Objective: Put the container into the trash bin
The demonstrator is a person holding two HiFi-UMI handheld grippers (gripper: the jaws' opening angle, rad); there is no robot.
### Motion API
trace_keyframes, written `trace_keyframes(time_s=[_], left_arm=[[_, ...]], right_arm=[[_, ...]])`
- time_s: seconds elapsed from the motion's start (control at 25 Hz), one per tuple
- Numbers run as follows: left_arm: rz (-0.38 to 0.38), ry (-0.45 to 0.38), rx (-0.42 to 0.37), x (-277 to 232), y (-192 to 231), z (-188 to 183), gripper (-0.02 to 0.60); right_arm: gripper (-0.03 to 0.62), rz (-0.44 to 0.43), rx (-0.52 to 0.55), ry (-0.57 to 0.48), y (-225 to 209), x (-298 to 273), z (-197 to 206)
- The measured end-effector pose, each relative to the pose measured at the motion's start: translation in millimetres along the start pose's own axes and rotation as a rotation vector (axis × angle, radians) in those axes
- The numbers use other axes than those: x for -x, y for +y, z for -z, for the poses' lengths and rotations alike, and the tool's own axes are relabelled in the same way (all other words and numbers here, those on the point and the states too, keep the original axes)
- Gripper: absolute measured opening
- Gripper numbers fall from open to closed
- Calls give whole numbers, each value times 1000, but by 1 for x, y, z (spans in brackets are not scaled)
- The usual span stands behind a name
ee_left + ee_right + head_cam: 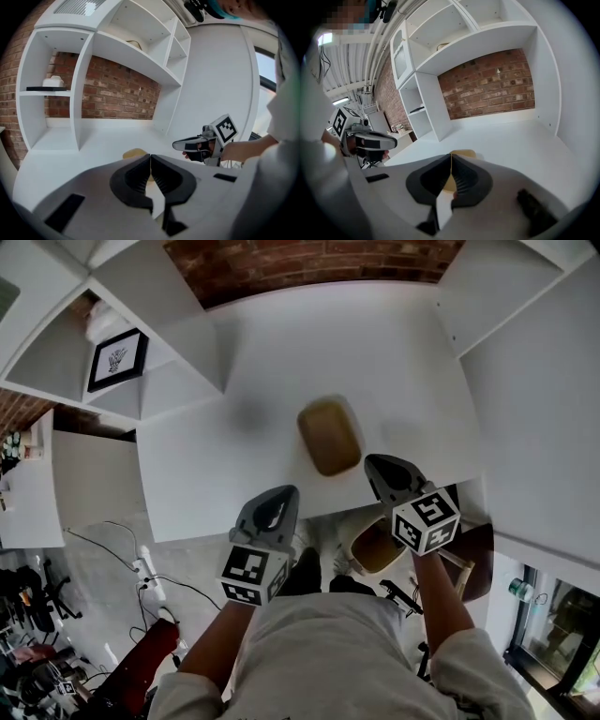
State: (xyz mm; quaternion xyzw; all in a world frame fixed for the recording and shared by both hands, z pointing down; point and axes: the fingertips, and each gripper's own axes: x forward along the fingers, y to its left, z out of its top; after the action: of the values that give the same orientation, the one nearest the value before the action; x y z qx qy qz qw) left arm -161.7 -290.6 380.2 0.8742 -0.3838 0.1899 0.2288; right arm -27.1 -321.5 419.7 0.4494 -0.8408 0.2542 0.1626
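Note:
A tan, rounded oblong container (329, 436) lies on the white desk (234, 456) near its front edge. It also shows as the container (133, 153) just beyond the left jaws and the container (464, 153) just beyond the right jaws. My left gripper (281, 491) hangs over the desk's front edge, left of the container, shut and empty. My right gripper (376, 463) sits just right of the container, shut with nothing in it. A round trash bin (374, 546) with a tan liner stands on the floor under the right gripper.
White shelf units flank the desk on both sides, and a framed picture (117, 359) lies in the left one. A brick wall (309, 261) closes the back. Cables and a power strip (145, 570) lie on the floor at the left.

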Motion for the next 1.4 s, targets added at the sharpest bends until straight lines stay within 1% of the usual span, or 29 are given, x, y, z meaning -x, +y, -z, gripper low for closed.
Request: trace_keyframes(time_s=[0.36,0.64,1.04,1.2,1.28,1.4], left_arm=[[12,29,6,-23,15,1,17],[16,48,23,-35,23,11,17],[-3,73,67,-41,36,31,16],[-6,78,77,-40,38,36,17],[-8,80,81,-39,40,38,17],[-14,82,86,-37,44,40,17]], right_arm=[[28,55,-1,58,-31,-29,14],[29,93,11,105,-49,-52,28],[31,97,64,208,-66,-82,49],[34,90,73,233,-68,-91,52],[68,87,74,244,-69,-94,54],[83,87,77,265,-69,-99,59]])
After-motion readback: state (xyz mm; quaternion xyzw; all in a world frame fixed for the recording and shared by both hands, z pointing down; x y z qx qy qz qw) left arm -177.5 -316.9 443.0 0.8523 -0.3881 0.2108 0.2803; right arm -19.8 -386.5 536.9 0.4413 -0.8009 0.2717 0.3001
